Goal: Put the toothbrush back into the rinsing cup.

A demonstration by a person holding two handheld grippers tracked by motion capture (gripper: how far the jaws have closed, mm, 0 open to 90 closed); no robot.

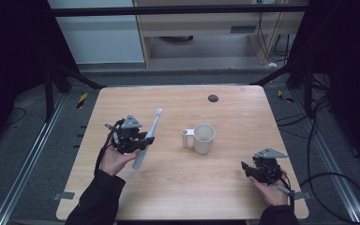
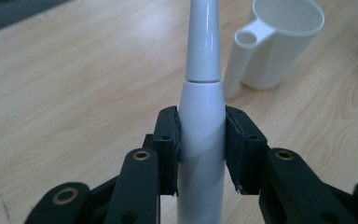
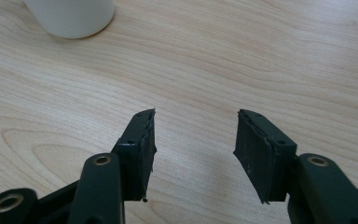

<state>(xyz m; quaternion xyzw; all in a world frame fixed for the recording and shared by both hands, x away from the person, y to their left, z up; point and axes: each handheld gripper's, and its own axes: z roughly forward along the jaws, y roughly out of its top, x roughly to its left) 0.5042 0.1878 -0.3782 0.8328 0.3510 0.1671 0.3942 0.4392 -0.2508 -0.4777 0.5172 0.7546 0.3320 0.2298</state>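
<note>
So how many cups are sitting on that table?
1. A single white cup with a side handle stands near the middle of the wooden table, to the right of the white toothbrush gripped by the left gripper.

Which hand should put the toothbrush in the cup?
Left. Its hand-held gripper is clamped on the white toothbrush, whose head points toward the cup. The right hand-held gripper is open and holds nothing.
</note>
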